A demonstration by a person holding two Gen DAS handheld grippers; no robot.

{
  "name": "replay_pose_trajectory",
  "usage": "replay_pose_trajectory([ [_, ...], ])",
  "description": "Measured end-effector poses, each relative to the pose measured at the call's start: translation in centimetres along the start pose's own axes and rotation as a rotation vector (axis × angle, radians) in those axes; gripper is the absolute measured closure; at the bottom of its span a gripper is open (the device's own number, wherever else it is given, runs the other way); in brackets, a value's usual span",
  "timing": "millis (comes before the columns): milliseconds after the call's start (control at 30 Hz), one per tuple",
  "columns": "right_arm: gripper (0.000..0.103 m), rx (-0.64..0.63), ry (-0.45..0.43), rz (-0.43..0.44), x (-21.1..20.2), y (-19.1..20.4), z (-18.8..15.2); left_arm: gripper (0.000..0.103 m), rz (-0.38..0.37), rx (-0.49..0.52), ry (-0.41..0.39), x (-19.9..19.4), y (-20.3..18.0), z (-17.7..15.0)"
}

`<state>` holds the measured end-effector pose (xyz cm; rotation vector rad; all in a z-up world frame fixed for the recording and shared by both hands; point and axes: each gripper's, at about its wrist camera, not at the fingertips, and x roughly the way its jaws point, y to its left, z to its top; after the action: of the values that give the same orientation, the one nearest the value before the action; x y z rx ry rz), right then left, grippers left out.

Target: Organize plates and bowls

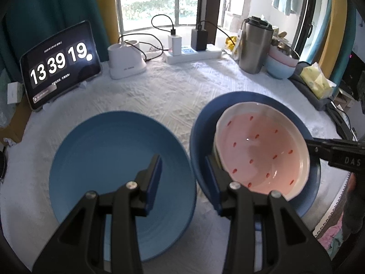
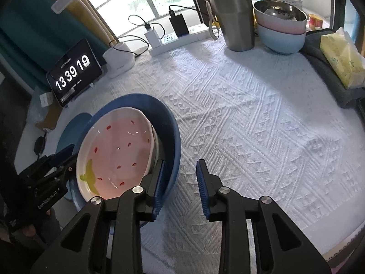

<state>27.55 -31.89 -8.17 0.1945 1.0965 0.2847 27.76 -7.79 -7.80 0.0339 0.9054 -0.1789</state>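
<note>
Left wrist view: glossy pink round bowl in dark-blue bowl, both tools released.

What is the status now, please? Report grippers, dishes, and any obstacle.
Left hand-held gripper open, straddling dark blue bowl rim. Right hand-held gripper open, at the bowl's other side. Pink strawberry bowl nested inside. Light blue plate beside; nothing blocking.

The pink bowl hides most of the dark blue bowl's inside.
</note>
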Motion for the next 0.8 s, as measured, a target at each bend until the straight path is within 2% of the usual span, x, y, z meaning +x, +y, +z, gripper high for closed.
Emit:
replay_pose_trajectory([
  [133,0.07,-0.011,-0.014,-0.022,0.1,0.1,0.0,0.061,0.031,0.029,-0.036,-0.2,-0.3,-0.3],
  [200,0.061,-0.018,-0.023,-0.055,0.1,0.1,0.0,0.06,0.058,0.046,-0.054,-0.2,-0.5,-0.4],
  [267,0.058,-0.027,-0.028,-0.079,0.1,0.1,-0.1,0.059,0.086,0.059,-0.072,-0.3,-0.7,-0.4],
  [367,0.058,-0.048,-0.044,-0.105,-0.1,0.5,-0.2,0.059,0.111,0.056,-0.101,-0.3,-0.9,-0.7],
  [500,0.057,-0.046,-0.087,-0.139,-0.3,0.9,-0.6,0.059,0.099,0.025,-0.115,-0.3,-0.5,-0.8],
  [633,0.056,0.036,-0.136,-0.113,-0.3,0.1,-1.1,0.059,0.052,-0.035,-0.129,-0.3,0.2,-1.0],
  [800,0.056,0.086,-0.148,-0.083,-0.2,-0.4,-1.2,0.061,0.048,-0.044,-0.158,-0.3,0.0,-1.3],
])
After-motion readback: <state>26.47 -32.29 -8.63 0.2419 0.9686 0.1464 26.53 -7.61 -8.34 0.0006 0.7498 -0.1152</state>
